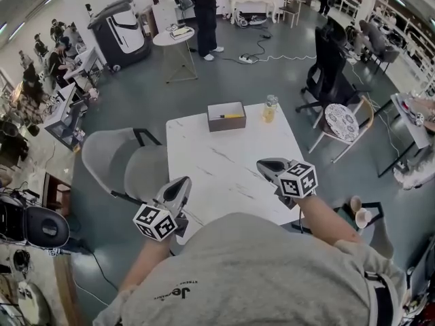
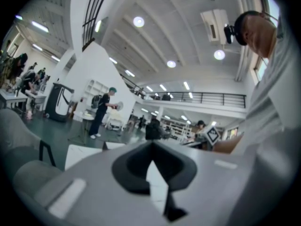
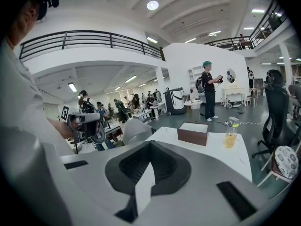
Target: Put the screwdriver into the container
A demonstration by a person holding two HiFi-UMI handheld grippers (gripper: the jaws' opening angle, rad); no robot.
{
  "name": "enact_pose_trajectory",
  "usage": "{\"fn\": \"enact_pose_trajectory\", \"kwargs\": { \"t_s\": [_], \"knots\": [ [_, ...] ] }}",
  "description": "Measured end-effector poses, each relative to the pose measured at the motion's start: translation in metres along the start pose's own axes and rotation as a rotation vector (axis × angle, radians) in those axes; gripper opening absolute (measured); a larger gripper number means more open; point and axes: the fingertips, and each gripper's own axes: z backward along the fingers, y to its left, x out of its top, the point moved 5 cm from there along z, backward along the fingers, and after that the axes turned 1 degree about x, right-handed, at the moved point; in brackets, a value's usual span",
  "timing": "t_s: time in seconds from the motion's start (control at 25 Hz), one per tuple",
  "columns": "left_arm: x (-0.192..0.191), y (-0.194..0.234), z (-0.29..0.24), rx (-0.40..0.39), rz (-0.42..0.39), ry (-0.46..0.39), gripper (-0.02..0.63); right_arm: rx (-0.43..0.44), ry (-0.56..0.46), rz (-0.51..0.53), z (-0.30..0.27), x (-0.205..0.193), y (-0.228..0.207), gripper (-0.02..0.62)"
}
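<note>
At the far edge of the white table [image 1: 231,175] stands a brown open box [image 1: 227,125], the container. Inside it lies the screwdriver [image 1: 231,116] with a yellow handle. My left gripper [image 1: 179,185] hovers at the table's near left corner, and my right gripper [image 1: 266,166] is over the near right part. Both are far from the box and hold nothing. In the left gripper view the jaws of the left gripper [image 2: 153,147] meet. The right gripper [image 3: 150,147] also looks shut, and beyond it stands the box [image 3: 193,133]; its inside is hidden there.
A bottle of yellow liquid [image 1: 270,109] stands just right of the box. A grey chair [image 1: 126,165] is at the table's left, with a black office chair [image 1: 329,66] and a round-seat chair [image 1: 343,122] to the right. A person [image 1: 204,12] stands far back.
</note>
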Motion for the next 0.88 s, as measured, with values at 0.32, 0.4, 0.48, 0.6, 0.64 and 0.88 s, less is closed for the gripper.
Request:
{"fn": "enact_pose_trajectory", "kwargs": {
  "t_s": [0.32,0.4,0.48,0.6,0.64,0.88],
  "knots": [
    [0.001,-0.0026,-0.0053,0.005,0.005,-0.011,0.005,0.002,0.016,0.009,0.0014,0.0009,-0.0066,0.009],
    [-0.0002,-0.0027,-0.0058,0.006,0.008,-0.01,0.005,0.001,0.019,0.008,0.0022,-0.0007,-0.0078,0.009],
    [-0.0014,-0.003,-0.0058,0.008,0.01,-0.01,0.005,0.001,0.023,0.01,0.0033,-0.0018,-0.0088,0.008],
    [-0.0015,-0.0038,-0.0051,0.009,0.011,-0.007,0.005,0.002,0.026,0.012,0.0047,-0.0018,-0.0087,0.009],
    [-0.0013,-0.0043,-0.0052,0.008,0.011,-0.006,0.005,0.003,0.027,0.012,0.0052,-0.0016,-0.0087,0.009],
    [0.0018,-0.0089,-0.0073,0.002,0.008,-0.005,0.005,0.009,0.032,0.021,0.0084,0.0004,-0.0078,0.008]
  ]
}}
